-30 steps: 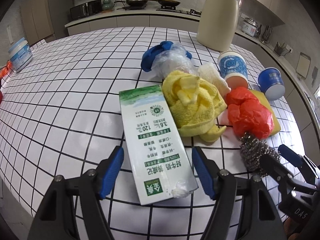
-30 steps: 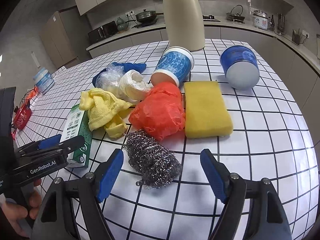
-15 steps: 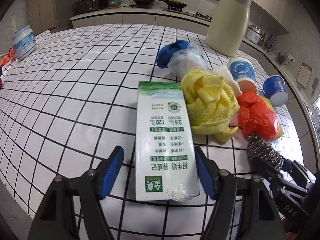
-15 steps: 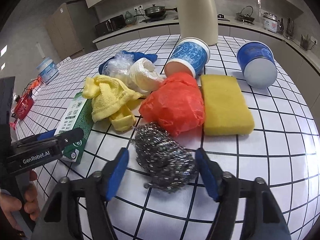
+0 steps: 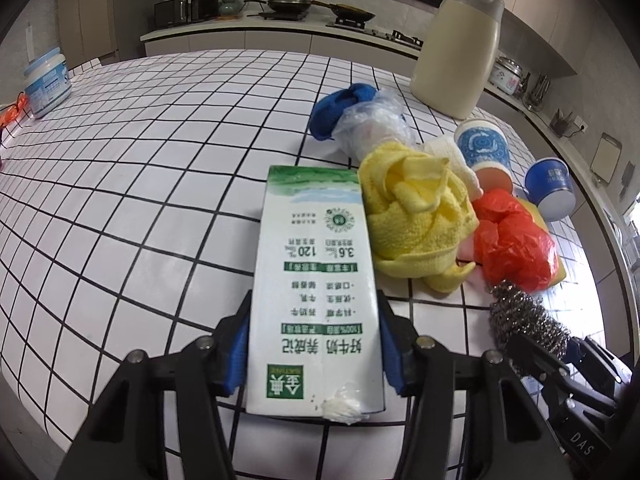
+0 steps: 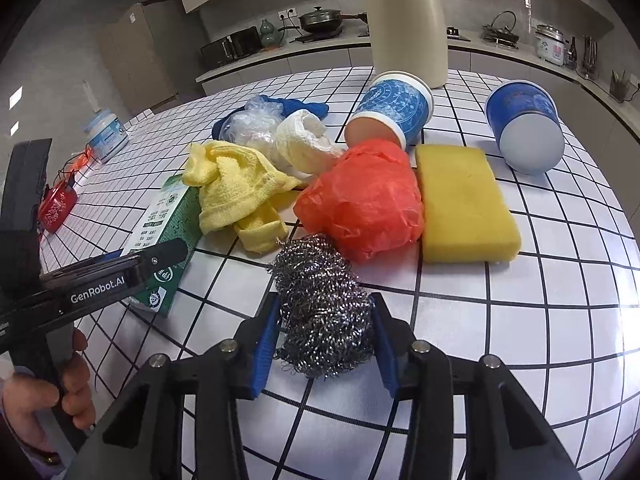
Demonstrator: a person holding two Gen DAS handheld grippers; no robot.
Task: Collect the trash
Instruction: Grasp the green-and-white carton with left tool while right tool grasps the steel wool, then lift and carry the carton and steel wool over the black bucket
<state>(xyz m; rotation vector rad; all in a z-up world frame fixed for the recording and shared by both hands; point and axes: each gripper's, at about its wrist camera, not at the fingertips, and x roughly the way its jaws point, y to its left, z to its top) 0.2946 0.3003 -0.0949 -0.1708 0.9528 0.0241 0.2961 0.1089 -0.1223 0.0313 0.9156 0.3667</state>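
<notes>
A green and white milk carton [image 5: 316, 280] lies flat on the tiled table. My left gripper [image 5: 314, 344] is shut on its near end, pads against both sides. The carton also shows in the right wrist view [image 6: 168, 232]. My right gripper [image 6: 324, 340] is shut on a steel wool scourer [image 6: 320, 304], also visible in the left wrist view [image 5: 524, 320]. Behind lie a yellow cloth [image 5: 416, 216], an orange plastic bag [image 6: 368, 200], a yellow sponge [image 6: 460, 200], a white wad [image 6: 304, 144] and a clear bag on a blue cloth [image 5: 360, 116].
Two blue paper cups [image 6: 396, 108] [image 6: 524, 128] lie on their sides behind the pile. A tall cream jug [image 5: 456, 44] stands at the back. A white tub [image 5: 46, 80] sits at the far left edge. A red item [image 6: 56, 204] lies at the left.
Both grippers moved forward and closed: the left onto the milk carton, the right onto the steel wool scourer.
</notes>
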